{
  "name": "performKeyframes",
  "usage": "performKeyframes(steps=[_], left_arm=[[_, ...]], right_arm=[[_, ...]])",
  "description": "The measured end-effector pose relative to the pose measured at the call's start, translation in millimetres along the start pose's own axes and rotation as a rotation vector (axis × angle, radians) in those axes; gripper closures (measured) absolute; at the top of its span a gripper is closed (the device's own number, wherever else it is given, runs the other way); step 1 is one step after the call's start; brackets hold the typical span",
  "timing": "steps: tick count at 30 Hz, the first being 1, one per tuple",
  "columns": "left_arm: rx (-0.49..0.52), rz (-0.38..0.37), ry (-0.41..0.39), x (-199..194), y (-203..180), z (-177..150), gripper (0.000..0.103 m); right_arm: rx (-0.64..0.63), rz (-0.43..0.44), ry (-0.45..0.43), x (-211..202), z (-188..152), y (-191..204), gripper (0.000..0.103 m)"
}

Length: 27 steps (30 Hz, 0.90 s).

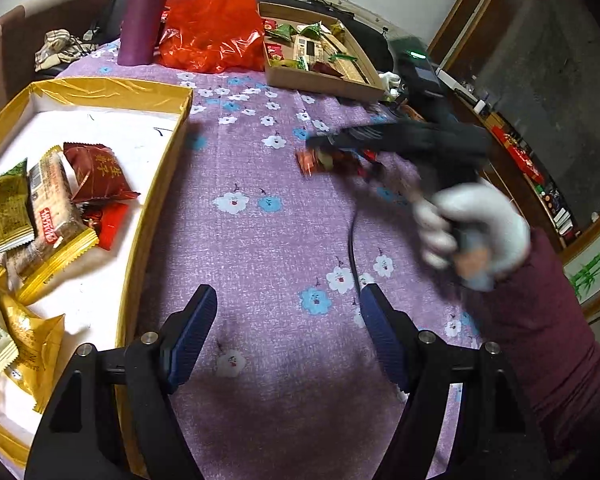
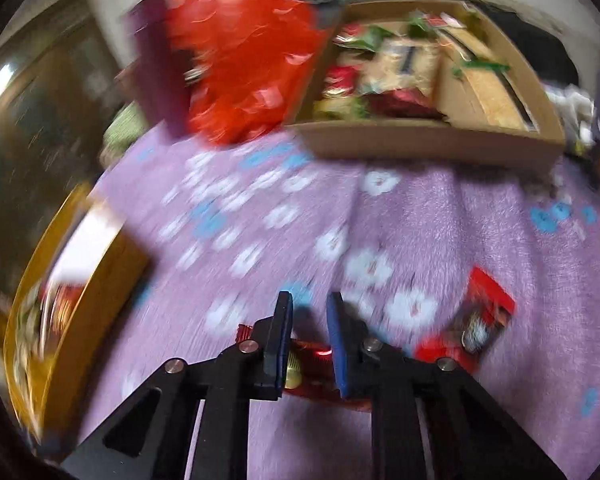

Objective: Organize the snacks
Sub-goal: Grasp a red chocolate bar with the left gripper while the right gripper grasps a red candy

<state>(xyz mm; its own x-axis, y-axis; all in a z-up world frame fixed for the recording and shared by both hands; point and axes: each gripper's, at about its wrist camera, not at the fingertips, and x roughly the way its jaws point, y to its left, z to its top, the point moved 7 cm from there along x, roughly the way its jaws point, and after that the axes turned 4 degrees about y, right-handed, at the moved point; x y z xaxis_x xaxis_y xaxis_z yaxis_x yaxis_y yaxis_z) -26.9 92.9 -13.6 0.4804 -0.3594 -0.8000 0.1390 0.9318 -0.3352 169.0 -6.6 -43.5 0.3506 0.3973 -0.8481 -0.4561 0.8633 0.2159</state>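
Purple flowered cloth [image 1: 260, 248] covers the table. The left gripper [image 1: 288, 332] hangs wide and empty over its near middle, just beside the gold tray [image 1: 152, 100] of snacks at the left edge. The right gripper [image 2: 309, 340] stands narrow on a red wrapper [image 2: 312, 364] — another red packet [image 2: 480, 320] lies just right. A cardboard box [image 2: 420, 140] sits at the far edge.
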Motion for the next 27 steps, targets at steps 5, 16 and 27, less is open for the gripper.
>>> performKeyframes(steps=[5, 16, 27], left_arm=[[0.024, -0.025, 0.013, 8, -11, -2, 0.029], [0.103, 0.034, 0.010, 10, -25, 6, 0.029], [0.234, 0.018, 0.041, 51, -48, 49, 0.029]], right_arm=[[0.108, 0.110, -0.105, -64, -22, -31, 0.079], [0.331, -0.093, -0.151, -37, -15, -88, 0.062], [0.322, -0.159, -0.136, -39, -27, -86, 0.077]])
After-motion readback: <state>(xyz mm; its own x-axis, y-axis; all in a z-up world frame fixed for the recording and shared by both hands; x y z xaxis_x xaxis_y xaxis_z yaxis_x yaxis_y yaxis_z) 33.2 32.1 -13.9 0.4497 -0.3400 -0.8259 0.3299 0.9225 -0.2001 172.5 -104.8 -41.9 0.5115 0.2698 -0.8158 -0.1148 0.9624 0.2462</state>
